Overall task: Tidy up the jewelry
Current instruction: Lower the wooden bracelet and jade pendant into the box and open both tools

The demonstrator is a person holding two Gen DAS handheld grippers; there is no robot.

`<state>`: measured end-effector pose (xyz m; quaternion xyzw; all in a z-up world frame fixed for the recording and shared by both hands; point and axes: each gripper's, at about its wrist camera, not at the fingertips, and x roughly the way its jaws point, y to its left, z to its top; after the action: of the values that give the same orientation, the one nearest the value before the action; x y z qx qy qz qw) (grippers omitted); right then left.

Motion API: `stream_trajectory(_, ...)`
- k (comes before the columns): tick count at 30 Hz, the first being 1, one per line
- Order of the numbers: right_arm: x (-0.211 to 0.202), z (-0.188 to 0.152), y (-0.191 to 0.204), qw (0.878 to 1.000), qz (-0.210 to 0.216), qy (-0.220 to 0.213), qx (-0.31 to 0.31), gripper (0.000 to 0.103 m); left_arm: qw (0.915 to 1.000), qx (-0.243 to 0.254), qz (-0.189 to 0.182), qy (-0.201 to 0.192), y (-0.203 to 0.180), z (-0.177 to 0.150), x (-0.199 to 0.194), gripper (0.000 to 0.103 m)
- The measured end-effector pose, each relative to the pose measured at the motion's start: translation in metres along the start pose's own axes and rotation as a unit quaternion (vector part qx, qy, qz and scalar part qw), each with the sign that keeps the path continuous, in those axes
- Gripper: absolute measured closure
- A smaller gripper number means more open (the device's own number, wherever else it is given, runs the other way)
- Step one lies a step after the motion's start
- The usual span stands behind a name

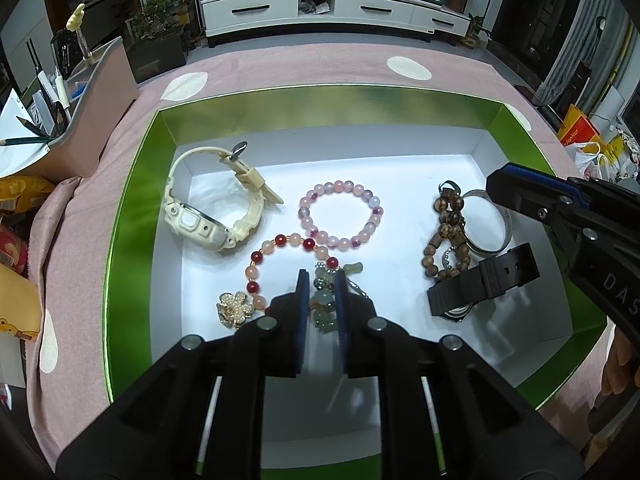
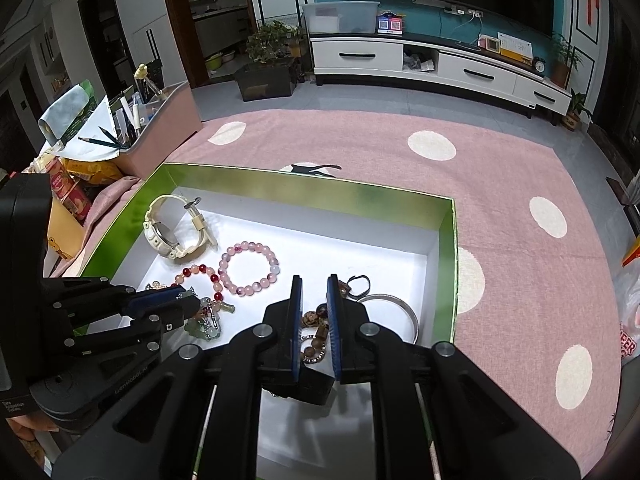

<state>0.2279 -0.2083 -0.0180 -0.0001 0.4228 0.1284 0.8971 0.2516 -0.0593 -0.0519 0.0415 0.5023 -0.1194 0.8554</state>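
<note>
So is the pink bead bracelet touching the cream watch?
Apart. In the left wrist view, bare white tray floor shows between the pink bead bracelet and the cream watch; the right wrist view shows the same gap.

The left gripper (image 1: 321, 280) is sitting low in the green box (image 1: 132, 216), and its fingers (image 1: 303, 292) are standing on both sides of the green charm string (image 1: 322, 304). The red bead bracelet (image 1: 280, 258) is lying just left of them, the pink bracelet (image 1: 340, 216) just ahead. Bare white floor is showing to their right. The right gripper (image 2: 314, 292) is crowding over the brown beads (image 2: 314, 320), with the silver bangle (image 2: 396, 312) just right of its fingers.
</note>
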Motion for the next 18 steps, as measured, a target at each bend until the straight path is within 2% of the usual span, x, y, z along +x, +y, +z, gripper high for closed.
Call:
stream_trajectory(9, -0.0009, 0.0000, -0.0007, 1.000, -0.001, 0.000, 0.001, 0.091, 1.0000, -0.004, 0.002, -0.004, 0.0040, 0.0007, -0.0015, 0.069)
stream_trajectory(11, -0.0018, -0.0002, -0.0010, 1.000, -0.002, 0.000, 0.002, 0.089, 1.0000, -0.005, 0.002, -0.004, 0.0044, 0.0006, -0.0027, 0.065)
stream_trajectory(13, -0.0034, -0.0007, -0.0020, 1.000, -0.002, -0.001, 0.004, 0.082, 1.0000, -0.006, 0.003, -0.005, 0.0044, 0.0005, -0.0039, 0.060)
stream_trajectory(18, -0.0082, -0.0010, -0.0031, 1.000, -0.006, -0.003, 0.009, 0.077, 0.9999, -0.009, 0.005, -0.010, 0.0056, 0.0007, -0.0089, 0.050)
